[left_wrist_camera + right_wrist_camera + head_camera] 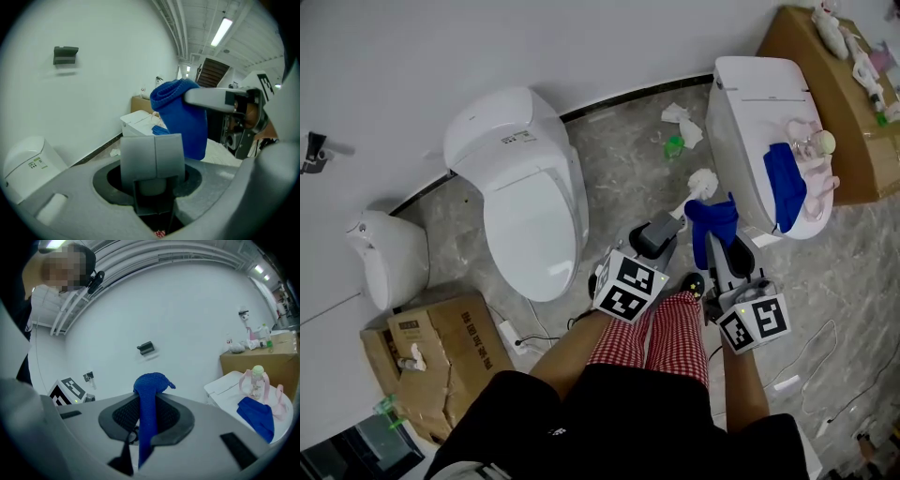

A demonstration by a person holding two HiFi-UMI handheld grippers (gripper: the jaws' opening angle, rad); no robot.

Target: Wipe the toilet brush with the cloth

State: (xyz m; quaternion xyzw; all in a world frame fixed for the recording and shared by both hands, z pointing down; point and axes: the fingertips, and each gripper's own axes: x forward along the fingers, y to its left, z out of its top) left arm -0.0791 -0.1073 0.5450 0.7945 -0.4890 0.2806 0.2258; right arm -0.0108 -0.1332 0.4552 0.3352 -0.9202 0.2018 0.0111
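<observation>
In the head view the toilet brush [701, 183] points its white bristle head up and away. Its handle runs down into my left gripper [659, 232], which is shut on it. In the left gripper view the jaws [152, 157] clamp the grey-white handle end; the bristles are hidden there. A blue cloth [713, 220] hangs just right of the brush head, pinched in my right gripper [715, 246]. The right gripper view shows the cloth [149, 390] bunched over the shut jaws [146, 420] and trailing down between them. The left gripper view shows the cloth [182, 117] close ahead, apart from the brush.
A white toilet [525, 187] stands left of the grippers. A second toilet [750, 103] at right carries another blue cloth [785, 186] and a pink bottle holder [814, 150]. Cardboard boxes [834, 103] [441, 352], crumpled tissues [682, 120] and floor cables [820, 352] lie around. The person's checked shorts [661, 337] are below.
</observation>
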